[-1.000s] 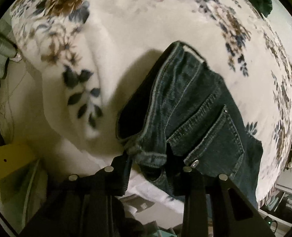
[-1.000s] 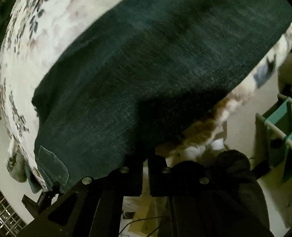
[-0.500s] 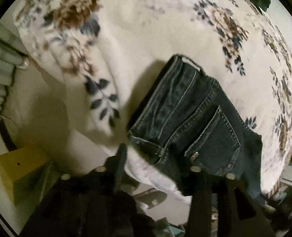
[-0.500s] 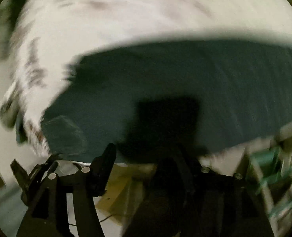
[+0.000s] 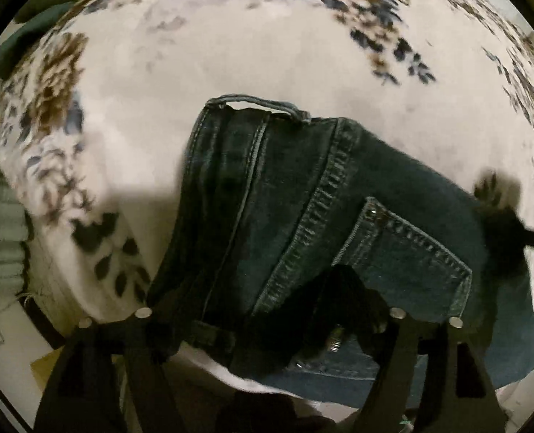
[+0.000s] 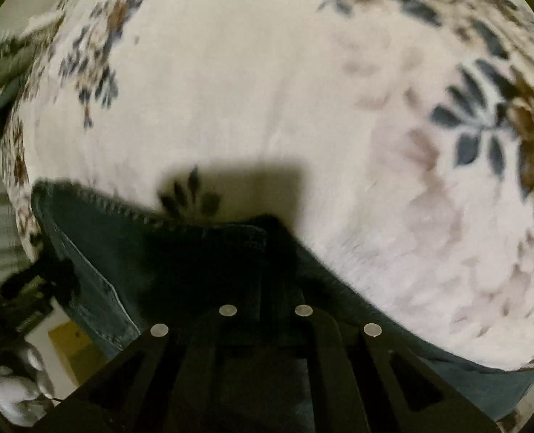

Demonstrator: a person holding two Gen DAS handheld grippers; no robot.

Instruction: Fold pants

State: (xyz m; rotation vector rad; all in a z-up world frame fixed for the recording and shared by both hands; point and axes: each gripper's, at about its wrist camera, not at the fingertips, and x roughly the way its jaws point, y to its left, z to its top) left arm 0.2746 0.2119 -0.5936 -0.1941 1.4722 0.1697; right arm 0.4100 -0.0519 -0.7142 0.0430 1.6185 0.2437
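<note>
The jeans (image 5: 303, 223) lie on the flowered blanket (image 5: 230, 54), waistband end up and a back pocket (image 5: 404, 252) facing me, near the blanket's edge. My left gripper (image 5: 267, 310) hangs right over the waistband area; its tongs have just been spreading and stand wide, pinching nothing. My right gripper (image 6: 265, 306) has its tongs pressed together over a dark fold of denim; whether cloth is caught between them I cannot tell.
</note>
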